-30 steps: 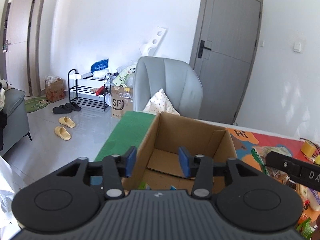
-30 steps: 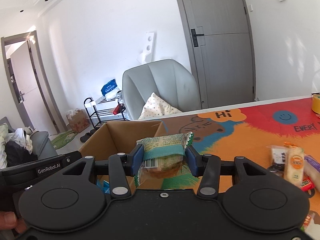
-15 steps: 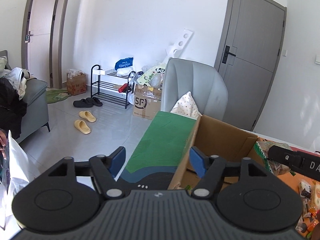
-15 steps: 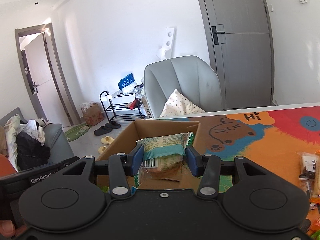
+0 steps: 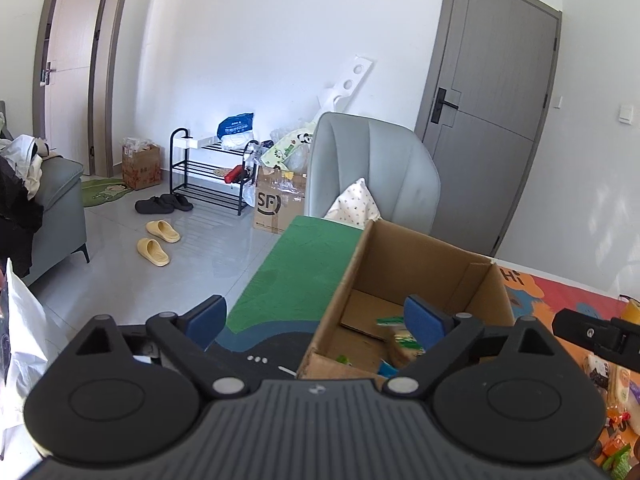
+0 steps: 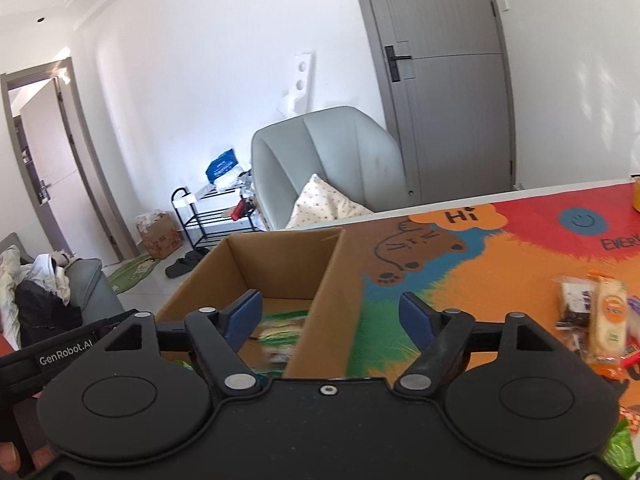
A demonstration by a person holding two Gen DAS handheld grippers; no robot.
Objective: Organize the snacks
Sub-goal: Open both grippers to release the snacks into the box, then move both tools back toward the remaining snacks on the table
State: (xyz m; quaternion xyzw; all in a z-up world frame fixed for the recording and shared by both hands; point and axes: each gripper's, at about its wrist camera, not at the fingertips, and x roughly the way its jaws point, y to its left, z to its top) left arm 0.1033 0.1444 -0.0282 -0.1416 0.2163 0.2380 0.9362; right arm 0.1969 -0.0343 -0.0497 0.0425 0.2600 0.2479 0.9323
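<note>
Over one cardboard box [image 6: 280, 268], two grippers' fingers [image 6: 244, 314] just spread wide, both empty

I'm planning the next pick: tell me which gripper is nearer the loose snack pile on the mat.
Right. The right gripper hangs open at the cardboard box wall, the snack pile just to its right. The left gripper, also open, sits beyond the box's far side.

Matt brown cardboard box [image 6: 280, 264] — glossy plastic snack wrappers [image 6: 608, 316]
</note>
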